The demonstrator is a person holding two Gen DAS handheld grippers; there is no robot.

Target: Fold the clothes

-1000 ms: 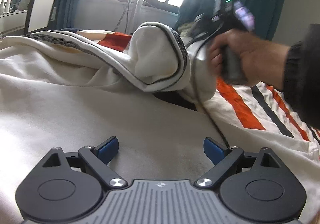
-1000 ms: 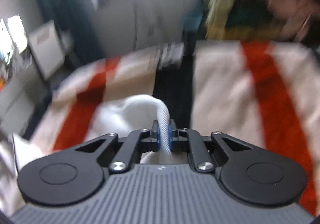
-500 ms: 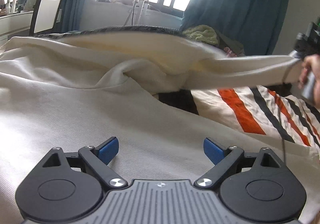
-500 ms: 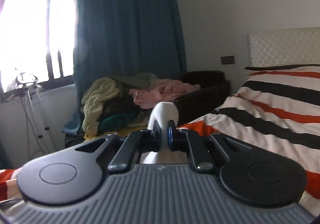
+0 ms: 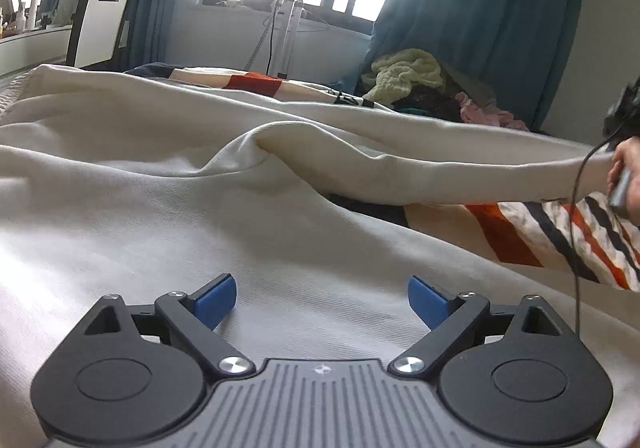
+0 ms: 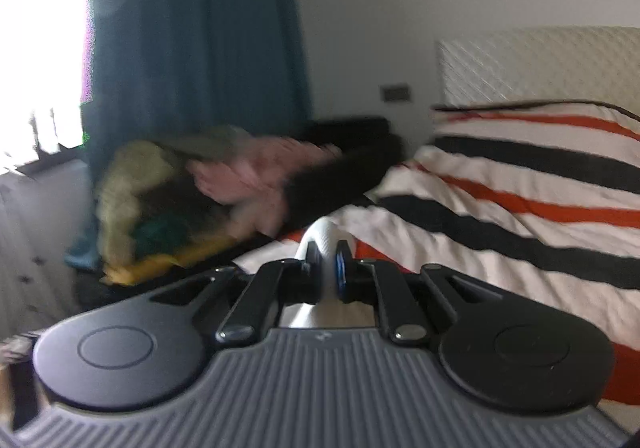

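Note:
A cream sweatshirt [image 5: 168,208] lies spread over the bed, filling most of the left wrist view. Its long sleeve [image 5: 460,172] is stretched out to the right. At that sleeve's far end a hand [image 5: 624,176] holds the other gripper at the frame's edge. My left gripper [image 5: 322,304] hovers low over the sweatshirt's body, open, with nothing between its blue pads. In the right wrist view my right gripper [image 6: 327,268] is shut on the white sleeve cuff [image 6: 320,236], which bulges out above the pads.
The bed has a white duvet with orange and black stripes [image 6: 520,208] and a padded headboard [image 6: 540,64]. A heap of clothes [image 5: 408,76] sits on a dark seat by teal curtains [image 5: 480,16]. A thin black cable [image 5: 576,232] hangs from the right hand.
The right gripper has carried the cuff from over the bunched sweatshirt out to the right, drawing the sleeve out straight. The left gripper has stayed open in the same spot.

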